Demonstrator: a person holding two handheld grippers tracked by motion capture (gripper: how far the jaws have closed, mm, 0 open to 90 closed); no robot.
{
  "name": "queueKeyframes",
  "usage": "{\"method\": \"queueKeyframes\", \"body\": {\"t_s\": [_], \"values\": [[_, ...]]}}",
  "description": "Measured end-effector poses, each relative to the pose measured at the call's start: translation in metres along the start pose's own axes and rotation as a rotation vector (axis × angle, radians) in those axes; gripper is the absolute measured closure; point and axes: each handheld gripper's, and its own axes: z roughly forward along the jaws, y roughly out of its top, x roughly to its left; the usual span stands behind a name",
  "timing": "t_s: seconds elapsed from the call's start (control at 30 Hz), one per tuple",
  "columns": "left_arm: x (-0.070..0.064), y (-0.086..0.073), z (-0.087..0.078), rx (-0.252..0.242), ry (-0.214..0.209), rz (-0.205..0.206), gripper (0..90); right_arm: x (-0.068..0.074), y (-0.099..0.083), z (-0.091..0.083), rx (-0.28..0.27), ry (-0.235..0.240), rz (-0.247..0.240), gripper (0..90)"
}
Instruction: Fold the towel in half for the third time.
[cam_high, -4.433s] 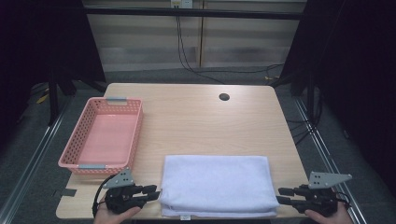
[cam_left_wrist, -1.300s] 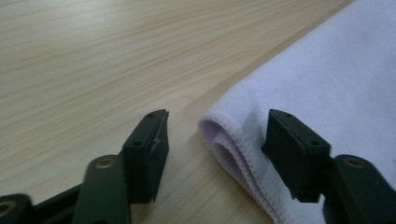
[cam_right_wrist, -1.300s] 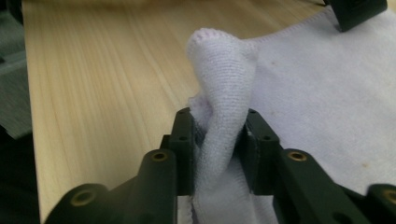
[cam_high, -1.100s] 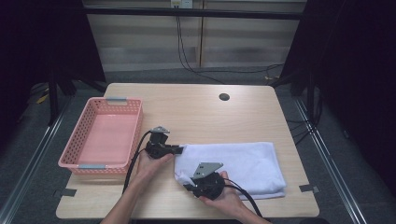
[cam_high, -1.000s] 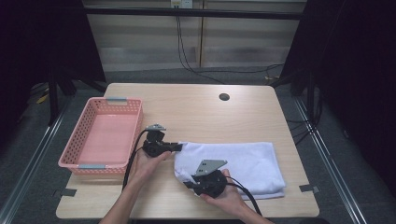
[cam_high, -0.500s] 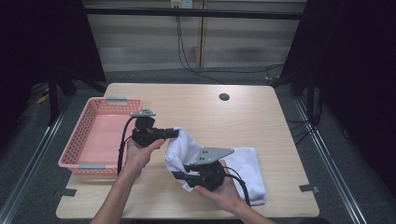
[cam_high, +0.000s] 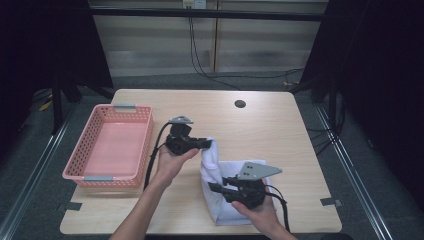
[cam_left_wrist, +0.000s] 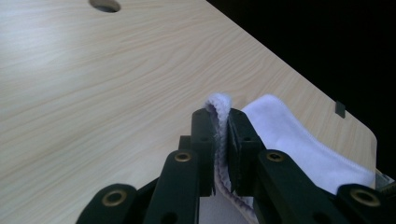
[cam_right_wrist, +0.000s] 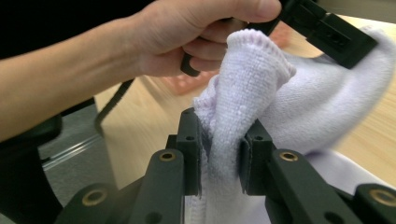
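Note:
A white towel (cam_high: 220, 172) is lifted off the wooden table (cam_high: 280, 130) at its left end, bunched and folding over toward the right. My left gripper (cam_high: 206, 144) is shut on one corner of the towel (cam_left_wrist: 289, 135), whose hem shows pinched between the jaws. My right gripper (cam_high: 214, 188) is shut on the near corner of the towel (cam_right_wrist: 243, 112), with thick cloth squeezed between the jaws. In the right gripper view the other hand (cam_right_wrist: 196, 32) and its gripper hold the cloth just beyond.
A pink plastic basket (cam_high: 85, 175) sits at the table's left side, nothing inside it. A round cable hole (cam_high: 240, 104) lies near the far edge. Black cables trail from both grippers. Tape marks sit at the table's near corners.
Both grippers came in from the table's near corners, closed on the towel's left corners and lifted them. In the last half second they carried the cloth further up and right, folding it.

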Motion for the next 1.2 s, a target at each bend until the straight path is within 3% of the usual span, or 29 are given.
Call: {"method": "queueKeyframes", "body": {"t_s": [0.03, 0.13, 0.2, 0.23, 0.27, 0.3, 0.37, 0.43, 0.47, 0.5, 0.57, 0.6, 0.73, 0.8, 0.83, 0.9, 0.97, 1.03, 1.1, 1.13, 1.2], "values": [[0.000, 0.000, 0.000, 0.000, 0.000, 0.000, 82.5, 0.000, 0.000, 0.000, 0.000, 0.000, 0.000, 73.9], [-0.017, 0.012, 0.022, 0.005, -0.019, 0.023, 82.4, -0.013, -0.012, -0.033, -0.006, -0.058, 0.023, 74.1], [-0.030, 0.018, 0.041, 0.014, -0.043, 0.051, 82.4, -0.017, -0.018, -0.047, -0.007, -0.080, 0.035, 74.1], [-0.030, 0.018, 0.041, 0.014, -0.043, 0.051, 82.4, -0.019, -0.022, -0.055, -0.008, -0.097, 0.038, 74.0], [-0.035, 0.019, 0.055, 0.008, -0.068, 0.046, 82.3, -0.021, -0.026, -0.062, -0.006, -0.116, 0.046, 73.8], [-0.035, 0.019, 0.055, 0.008, -0.068, 0.046, 82.2, -0.021, -0.026, -0.062, -0.006, -0.116, 0.046, 73.8], [-0.039, 0.016, 0.072, 0.017, -0.094, 0.042, 82.2, -0.026, -0.036, -0.074, 0.002, -0.150, 0.063, 73.6], [-0.042, 0.012, 0.089, 0.034, -0.112, 0.040, 81.7, -0.030, -0.048, -0.082, 0.022, -0.174, 0.086, 73.4], [-0.044, 0.006, 0.102, 0.053, -0.126, 0.034, 79.9, -0.034, -0.062, -0.088, 0.073, -0.194, 0.108, 71.0], [-0.044, 0.006, 0.102, 0.053, -0.126, 0.034, 78.0, -0.035, -0.067, -0.090, 0.081, -0.196, 0.117, 68.4], [-0.047, -0.001, 0.116, 0.077, -0.130, 0.027, 68.0, -0.038, -0.075, -0.095, 0.114, -0.206, 0.136, 62.0], [-0.047, -0.001, 0.117, 0.073, -0.142, 0.017, 59.5, -0.040, -0.079, -0.100, 0.123, -0.221, 0.140, 57.5], [-0.049, 0.003, 0.096, 0.027, -0.141, 0.054, 48.4, -0.044, -0.076, -0.120, 0.101, -0.266, 0.145, 37.5], [-0.050, 0.002, 0.081, 0.031, -0.130, 0.061, 49.4, -0.051, -0.068, -0.128, 0.068, -0.296, 0.142, 35.4], [-0.050, 0.002, 0.081, 0.031, -0.130, 0.061, 51.7, -0.051, -0.068, -0.128, 0.068, -0.296, 0.142, 35.4], [-0.056, -0.014, 0.061, 0.063, -0.116, 0.107, 58.6, -0.069, -0.053, -0.124, 0.045, -0.318, 0.146, 35.8], [-0.062, -0.029, 0.050, 0.091, -0.137, 0.144, 63.1, -0.085, -0.043, -0.111, 0.073, -0.305, 0.126, 37.7], [-0.065, -0.037, 0.045, 0.104, -0.145, 0.148, 63.8, -0.101, -0.034, -0.092, 0.096, -0.341, 0.111, 39.0], [-0.076, -0.057, 0.033, 0.133, -0.148, 0.163, 62.4, -0.119, -0.027, -0.071, 0.134, -0.312, 0.111, 38.7], [-0.079, -0.061, 0.031, 0.139, -0.163, 0.164, 60.7, -0.125, -0.024, -0.061, 0.147, -0.335, 0.107, 36.4], [-0.085, -0.073, 0.028, 0.157, -0.204, 0.184, 57.6, -0.135, -0.021, -0.042, 0.182, -0.329, 0.093, 35.1]]}}
